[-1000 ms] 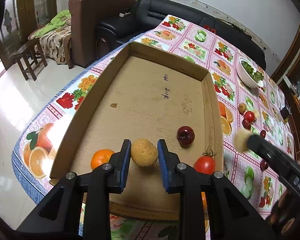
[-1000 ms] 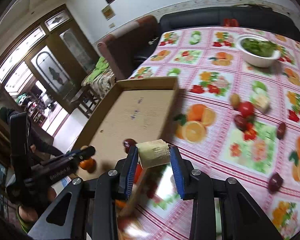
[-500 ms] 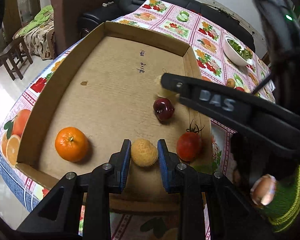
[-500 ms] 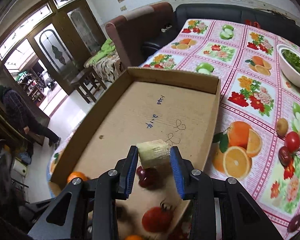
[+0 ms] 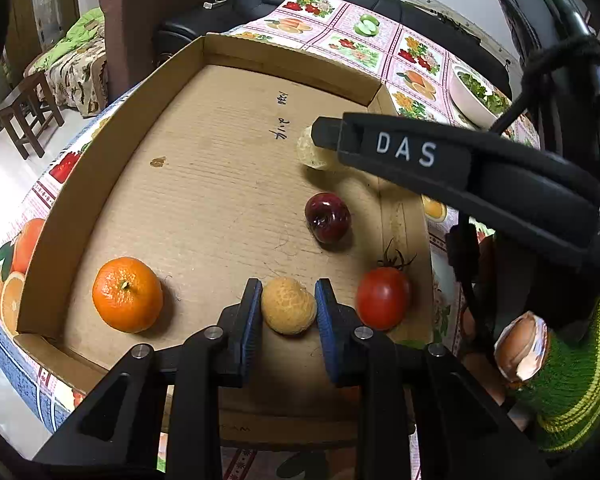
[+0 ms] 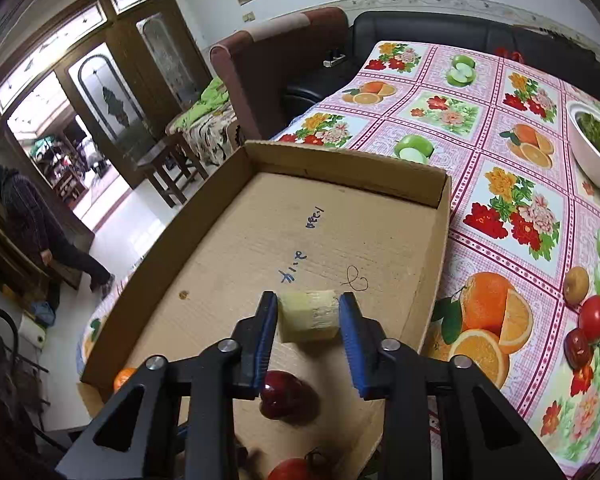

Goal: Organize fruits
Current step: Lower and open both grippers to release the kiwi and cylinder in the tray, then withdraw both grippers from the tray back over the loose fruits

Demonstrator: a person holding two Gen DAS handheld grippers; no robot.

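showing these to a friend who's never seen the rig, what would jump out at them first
Probably the two black claws with blue pads, each shut on food over the cardboard tray: the left claw grips a tan rough fruit, and the right claw holds a pale cut chunk. Next come the bright orange at the tray's near left and the tomato and dark red fruit at its right.

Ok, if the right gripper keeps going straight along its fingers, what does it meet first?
Probably the brown cardboard box floor. The right gripper, shut on a pale yellow-green cut chunk, points forward and downward at bare cardboard near the blue handwriting. No fruit lies in that line; the chunk's height above the floor is unclear.
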